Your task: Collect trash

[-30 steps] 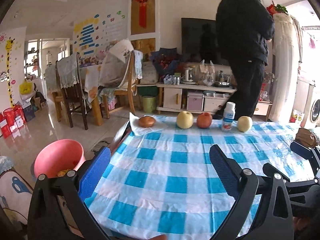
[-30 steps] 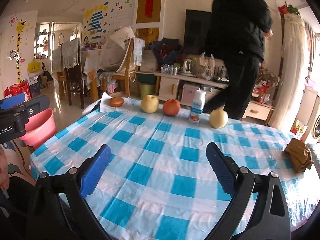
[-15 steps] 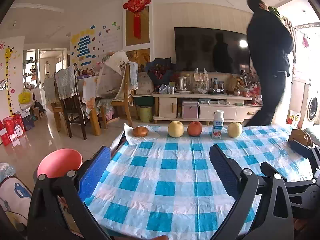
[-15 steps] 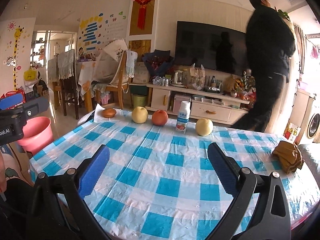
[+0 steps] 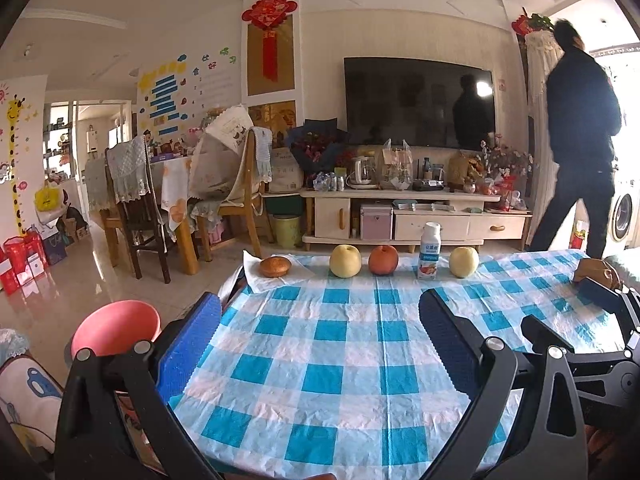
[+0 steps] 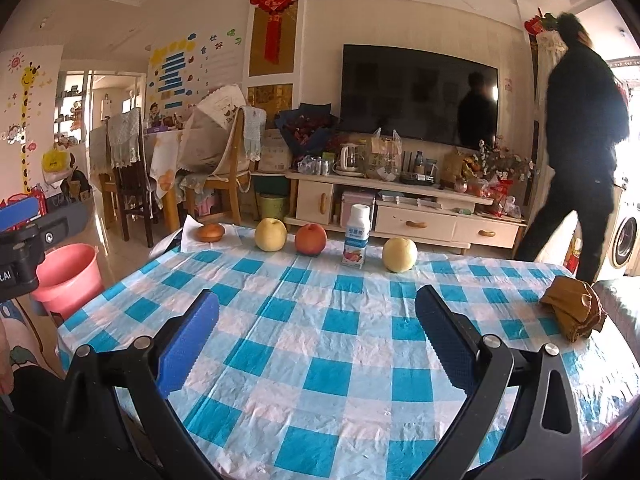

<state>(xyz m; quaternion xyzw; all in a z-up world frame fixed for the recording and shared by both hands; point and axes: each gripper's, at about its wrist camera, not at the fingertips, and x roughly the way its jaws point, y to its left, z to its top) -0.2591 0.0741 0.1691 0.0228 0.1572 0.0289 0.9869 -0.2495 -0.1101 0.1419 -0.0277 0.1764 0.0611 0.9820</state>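
Left wrist view, lower frame: left gripper (image 5: 320,334), black frame with 2 blue ribbed pads, jaws spread wide, nothing between them, held above the near part of a table under a blue-and-white checked plastic cloth (image 5: 340,360).

Right wrist view, lower frame: right gripper (image 6: 316,330), same build, jaws likewise spread and empty, over the same cloth.

Items on the table, far edge, left to right in the right wrist view:
- 1 round brown bun (image 6: 210,232) on a white paper napkin (image 6: 192,236), upper left of the cloth.
- 1 pale yellow apple (image 6: 271,234), just right of the napkin.
- 1 red-orange apple (image 6: 310,239), near the first.
- 1 small white plastic drink bottle with a blue and red label (image 6: 356,236), upright, centre.
- 1 second pale yellow apple (image 6: 399,255), right of the bottle, apart from it.

Right edge of the table: 1 crumpled brown paper wad (image 6: 573,312), well apart from the row, right of the right gripper's pads; in the left wrist view it sits at far right, partly behind the right gripper's tip.

Floor, left of the table: 1 pink plastic bucket (image 6: 68,276), lower left in both views; contents cannot be seen.

Background: wall-mounted black television (image 5: 418,102) above a cream cabinet (image 5: 400,216); wooden chairs (image 5: 236,200) at left; 1 person in dark clothes (image 6: 580,148), blurred, at far right.
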